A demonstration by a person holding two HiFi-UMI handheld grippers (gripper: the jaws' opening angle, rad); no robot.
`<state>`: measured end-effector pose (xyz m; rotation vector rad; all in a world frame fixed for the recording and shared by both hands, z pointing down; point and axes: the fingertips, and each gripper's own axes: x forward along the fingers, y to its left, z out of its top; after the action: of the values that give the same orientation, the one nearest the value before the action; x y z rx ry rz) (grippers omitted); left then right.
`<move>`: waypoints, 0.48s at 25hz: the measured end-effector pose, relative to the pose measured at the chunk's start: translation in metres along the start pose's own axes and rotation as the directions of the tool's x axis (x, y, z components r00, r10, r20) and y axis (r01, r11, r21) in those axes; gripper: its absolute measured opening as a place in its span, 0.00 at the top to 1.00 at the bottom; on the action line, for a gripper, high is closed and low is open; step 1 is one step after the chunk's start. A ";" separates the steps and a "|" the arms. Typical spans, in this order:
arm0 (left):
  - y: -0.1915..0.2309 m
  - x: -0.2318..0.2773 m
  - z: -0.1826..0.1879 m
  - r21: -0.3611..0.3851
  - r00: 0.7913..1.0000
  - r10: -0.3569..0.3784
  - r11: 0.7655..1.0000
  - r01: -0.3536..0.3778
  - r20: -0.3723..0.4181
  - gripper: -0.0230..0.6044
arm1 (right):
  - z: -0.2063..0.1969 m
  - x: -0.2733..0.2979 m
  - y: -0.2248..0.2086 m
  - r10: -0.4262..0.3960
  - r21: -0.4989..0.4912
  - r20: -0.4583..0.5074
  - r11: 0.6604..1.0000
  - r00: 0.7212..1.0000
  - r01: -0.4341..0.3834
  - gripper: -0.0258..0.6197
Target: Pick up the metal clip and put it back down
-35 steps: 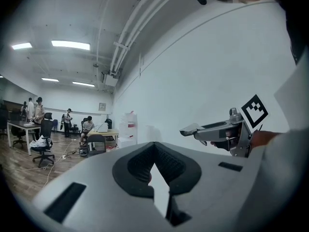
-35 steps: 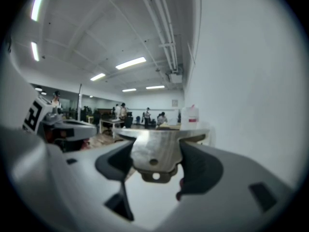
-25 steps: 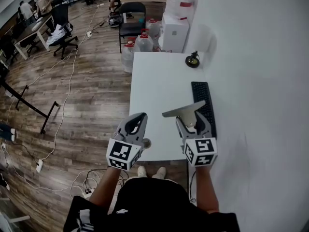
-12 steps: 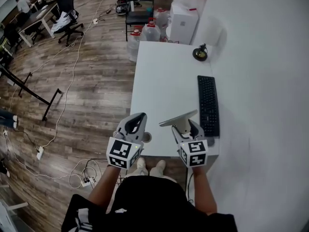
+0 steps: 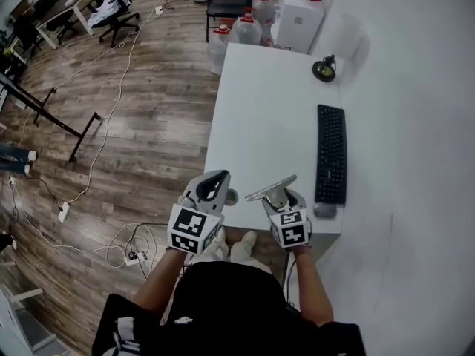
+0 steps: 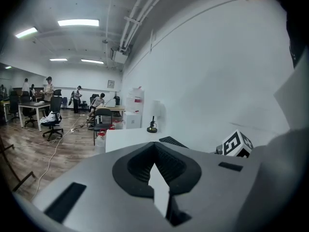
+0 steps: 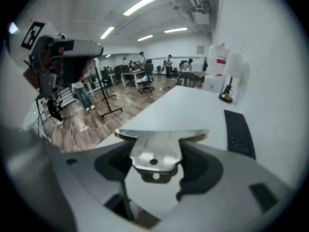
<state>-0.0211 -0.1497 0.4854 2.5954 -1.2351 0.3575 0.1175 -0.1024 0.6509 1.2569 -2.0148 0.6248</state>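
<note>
The metal clip (image 5: 271, 188), a flat shiny piece with a wide top bar, is held in my right gripper (image 5: 279, 197) just above the front edge of the white table (image 5: 252, 110). In the right gripper view the clip (image 7: 157, 149) sits between the dark pads, with my right gripper (image 7: 157, 167) shut on its lower part. My left gripper (image 5: 217, 185) hovers at the table's front left corner, a little to the left of the clip. In the left gripper view my left gripper (image 6: 155, 178) has its pads together with nothing between them.
A black keyboard (image 5: 331, 154) lies along the table's right side with a grey mouse (image 5: 324, 210) at its near end. A small dark ornament (image 5: 323, 68) stands at the far right corner. Water bottles (image 5: 234, 32), a chair (image 5: 226, 2) and a white box (image 5: 308, 10) stand beyond the table.
Both grippers have drawn back toward the table's front edge, the right one still holding the clip. The head view has shifted so the table sits higher and further right.
</note>
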 end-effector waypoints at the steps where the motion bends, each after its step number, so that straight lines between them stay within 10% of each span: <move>1: 0.003 -0.001 -0.005 -0.005 1.000 0.006 1.000 -0.006 -0.010 0.93 | -0.007 0.007 0.002 0.012 -0.004 -0.022 1.000 1.000 -0.012 0.50; 12: 0.015 -0.006 -0.034 -0.025 0.997 0.050 0.998 -0.052 -0.066 0.93 | -0.056 0.068 -0.007 0.041 -0.011 -0.169 0.999 0.985 -0.044 0.50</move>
<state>-0.0406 -0.1436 0.5167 2.5123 -1.2773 0.4294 0.1193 -0.1060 0.7395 1.1157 -1.9064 0.7112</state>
